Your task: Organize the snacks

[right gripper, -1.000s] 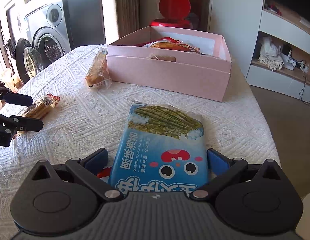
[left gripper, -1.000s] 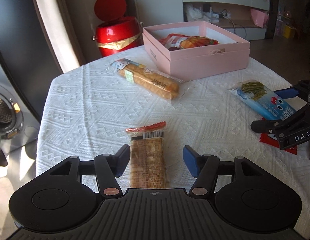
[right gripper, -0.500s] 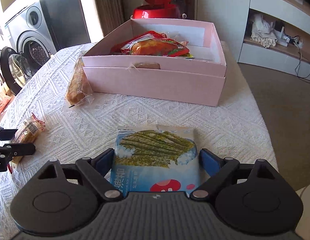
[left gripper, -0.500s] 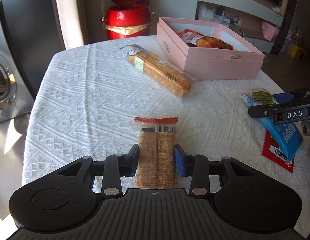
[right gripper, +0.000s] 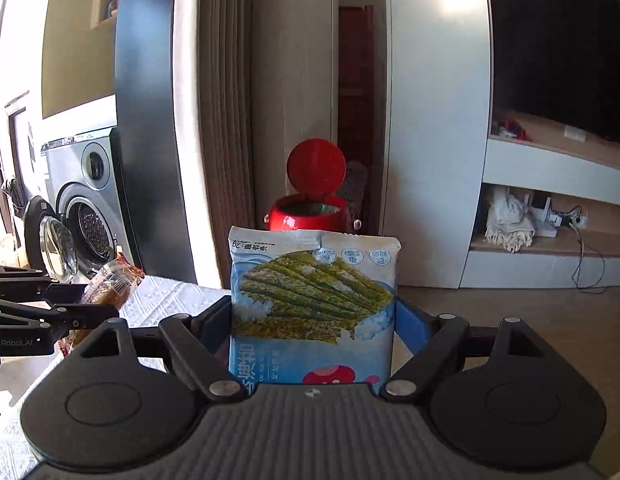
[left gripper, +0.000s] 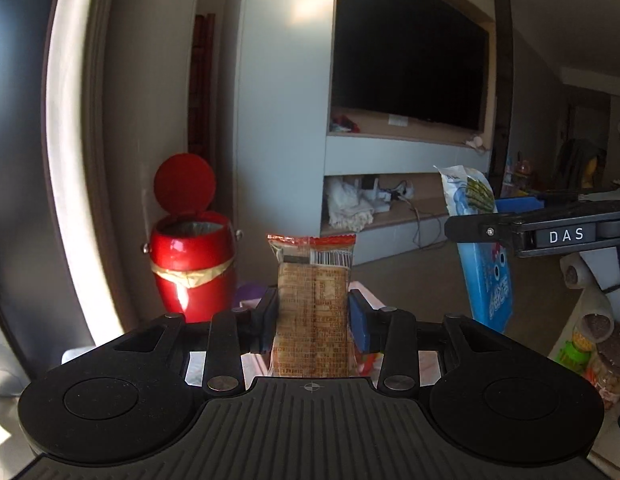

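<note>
Between your left gripper's (left gripper: 313, 318) pads sits the cracker packet (left gripper: 312, 304), clamped by its long sides and standing upright, its red crimped end and barcode at the top. That left wrist view sets it against a red bin (left gripper: 189, 256) with its lid flipped up, a dark television (left gripper: 408, 60) above a shelf, and, at the right edge, your right gripper (left gripper: 510, 220) side-on with the blue seaweed snack bag (left gripper: 480, 248) hanging down from it.

Your right wrist view shows what that one hides. At far left your left gripper (right gripper: 83, 302) comes in sideways with the cracker packet (right gripper: 109, 282) in it, over a strip of white patterned tablecloth (right gripper: 165, 300), with a washing machine (right gripper: 83, 216) behind, its door open. At centre the seaweed snack bag (right gripper: 314, 308) stands upright, print facing the camera, pinched at both side edges by your right gripper (right gripper: 314, 330). The red bin (right gripper: 310, 208) stands behind it.
</note>
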Tool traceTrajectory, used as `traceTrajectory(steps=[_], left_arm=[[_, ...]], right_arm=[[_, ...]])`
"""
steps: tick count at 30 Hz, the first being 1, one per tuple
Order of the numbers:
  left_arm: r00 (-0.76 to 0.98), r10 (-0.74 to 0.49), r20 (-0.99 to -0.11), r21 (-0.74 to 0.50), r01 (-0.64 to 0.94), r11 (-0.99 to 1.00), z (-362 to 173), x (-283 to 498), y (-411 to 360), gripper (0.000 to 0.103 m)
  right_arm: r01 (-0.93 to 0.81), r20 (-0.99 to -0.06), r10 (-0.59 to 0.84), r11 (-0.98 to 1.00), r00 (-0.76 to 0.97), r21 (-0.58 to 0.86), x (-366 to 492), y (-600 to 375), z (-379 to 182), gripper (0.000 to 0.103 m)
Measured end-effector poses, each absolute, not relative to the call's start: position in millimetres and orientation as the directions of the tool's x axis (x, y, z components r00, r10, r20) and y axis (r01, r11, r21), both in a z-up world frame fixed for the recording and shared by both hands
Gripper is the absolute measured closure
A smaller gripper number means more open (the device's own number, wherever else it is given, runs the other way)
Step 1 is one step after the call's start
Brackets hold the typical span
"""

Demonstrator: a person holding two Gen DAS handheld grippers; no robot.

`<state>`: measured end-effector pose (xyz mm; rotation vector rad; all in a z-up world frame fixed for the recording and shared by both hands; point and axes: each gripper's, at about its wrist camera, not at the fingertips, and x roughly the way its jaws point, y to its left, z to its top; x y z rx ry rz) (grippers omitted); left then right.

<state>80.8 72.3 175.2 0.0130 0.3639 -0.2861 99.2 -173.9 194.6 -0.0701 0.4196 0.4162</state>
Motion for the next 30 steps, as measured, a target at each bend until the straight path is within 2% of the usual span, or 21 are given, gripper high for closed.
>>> traceTrajectory(steps=[3, 5, 7, 8, 10, 12, 15, 20, 24, 30], left_arm=[[0.890, -0.316, -0.328, -0.100, 0.300, 0.949, 181.8, 121.4, 62.8, 0.057], [0.865, -0.340, -0.369, -0.169, 0.297, 0.940, 168.0, 158.5, 60.7, 0.057], [0.799, -0.361, -0.481, -0.282, 0.249, 0.927, 135.3, 199.2, 65.8, 0.060], [0.776, -0.376, -0.506, -0.322, 0.234, 0.917, 120.2, 210.2, 70.0, 0.060], [0.768, -0.381, -0.514, -0.361, 0.209, 0.909, 99.5, 217.5, 78.7, 0.060], [0.771, -0.379, -0.512, -0.383, 0.190, 0.904, 90.2, 215.0, 87.3, 0.060], [0.786, -0.334, -0.520, -0.376, 0.140, 0.916, 81.2, 203.5, 105.7, 0.060], [0.815, -0.190, -0.547, -0.357, -0.022, 0.934, 66.5, 184.2, 137.6, 0.060], [0.780, -0.149, -0.608, -0.355, -0.098, 0.930, 48.5, 177.1, 150.9, 0.060], [0.756, -0.163, -0.634, -0.331, -0.075, 0.941, 34.7, 163.3, 144.5, 0.060]], right_arm=[[-0.391, -0.361, 0.359, 0.920, 0.861, -0.016, 127.2, -163.9, 220.8, 0.019], [-0.381, -0.357, 0.345, 0.924, 0.868, -0.035, 150.6, -152.5, 227.1, 0.018], [-0.396, -0.396, 0.358, 0.918, 0.845, -0.017, 176.1, -141.7, 223.6, 0.014], [-0.421, -0.439, 0.384, 0.907, 0.812, 0.016, 192.2, -136.7, 218.2, 0.013], [-0.427, -0.515, 0.404, 0.901, 0.756, 0.080, 218.9, -129.7, 203.0, 0.013], [-0.399, -0.549, 0.388, 0.911, 0.740, 0.105, 234.6, -127.4, 187.2, 0.013], [-0.375, -0.567, 0.378, 0.918, 0.732, 0.128, 240.2, -133.4, 167.4, 0.013], [-0.353, -0.600, 0.356, 0.927, 0.716, 0.129, 223.1, -149.8, 137.3, 0.013], [-0.358, -0.634, 0.335, 0.929, 0.697, 0.098, 187.8, -160.5, 113.4, 0.013], [-0.401, -0.714, 0.336, 0.912, 0.614, 0.084, 118.8, -178.1, 64.5, 0.013]])
